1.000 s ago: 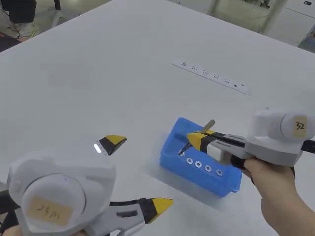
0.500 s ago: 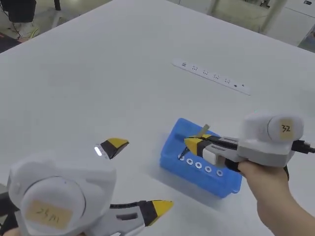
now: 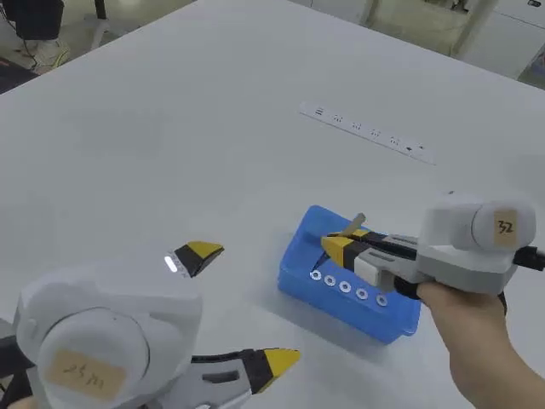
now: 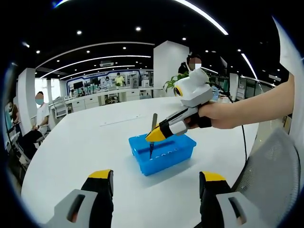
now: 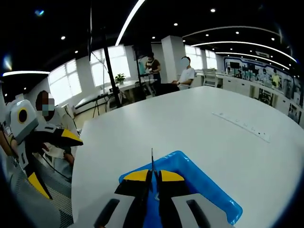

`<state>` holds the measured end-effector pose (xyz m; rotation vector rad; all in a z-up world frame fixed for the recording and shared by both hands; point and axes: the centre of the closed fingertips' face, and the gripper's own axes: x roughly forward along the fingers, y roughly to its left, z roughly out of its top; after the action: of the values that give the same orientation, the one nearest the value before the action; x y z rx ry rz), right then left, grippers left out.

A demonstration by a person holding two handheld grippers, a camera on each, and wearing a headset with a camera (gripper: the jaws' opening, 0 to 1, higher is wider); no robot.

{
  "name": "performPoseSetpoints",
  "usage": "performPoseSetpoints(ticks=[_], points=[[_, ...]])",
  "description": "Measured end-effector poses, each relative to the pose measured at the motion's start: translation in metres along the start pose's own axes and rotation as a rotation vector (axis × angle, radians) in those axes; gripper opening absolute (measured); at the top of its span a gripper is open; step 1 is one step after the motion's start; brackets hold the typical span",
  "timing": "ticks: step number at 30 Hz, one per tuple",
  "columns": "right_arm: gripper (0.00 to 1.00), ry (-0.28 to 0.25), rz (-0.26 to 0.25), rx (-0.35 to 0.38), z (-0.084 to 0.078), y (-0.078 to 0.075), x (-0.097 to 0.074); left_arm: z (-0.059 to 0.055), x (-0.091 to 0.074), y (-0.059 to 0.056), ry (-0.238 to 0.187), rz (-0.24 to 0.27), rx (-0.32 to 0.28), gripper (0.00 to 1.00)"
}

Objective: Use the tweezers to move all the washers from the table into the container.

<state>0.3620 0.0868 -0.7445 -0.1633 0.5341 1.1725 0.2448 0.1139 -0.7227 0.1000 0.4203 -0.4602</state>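
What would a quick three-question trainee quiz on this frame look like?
1. Which gripper is shut on the tweezers?
2. Multiple choice: what lies on the table beyond the blue container? A) power strip B) mug C) keyboard
3. True or false: the left gripper has its jaws shut.

Key: 1) the right gripper, over the blue container. 2) A. 3) False, its jaws stand wide apart with nothing between them.
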Motion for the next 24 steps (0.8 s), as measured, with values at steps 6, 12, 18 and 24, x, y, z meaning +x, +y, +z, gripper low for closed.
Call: performPoseSetpoints(ticks=[6, 12, 18, 24], points=[[0.03, -0.058, 0.015, -0.036, 0.014, 0.014, -0.024, 0.0, 0.0, 0.0, 0.003, -0.001, 0.001, 0.74], [0.03, -0.021, 0.06, -0.101, 0.002, 0.037, -0.051, 0.0, 0.0, 0.0, 0.002, -0.003, 0.002, 0.74], [0.02, 0.102, 0.088, -0.172, -0.035, 0.055, -0.078, -0.001, 0.001, -0.002, 0.005, -0.012, 0.008, 0.74], [0.02, 0.247, 0.108, -0.229, -0.072, 0.062, -0.095, -0.001, 0.001, -0.003, 0.007, -0.016, 0.013, 0.74]])
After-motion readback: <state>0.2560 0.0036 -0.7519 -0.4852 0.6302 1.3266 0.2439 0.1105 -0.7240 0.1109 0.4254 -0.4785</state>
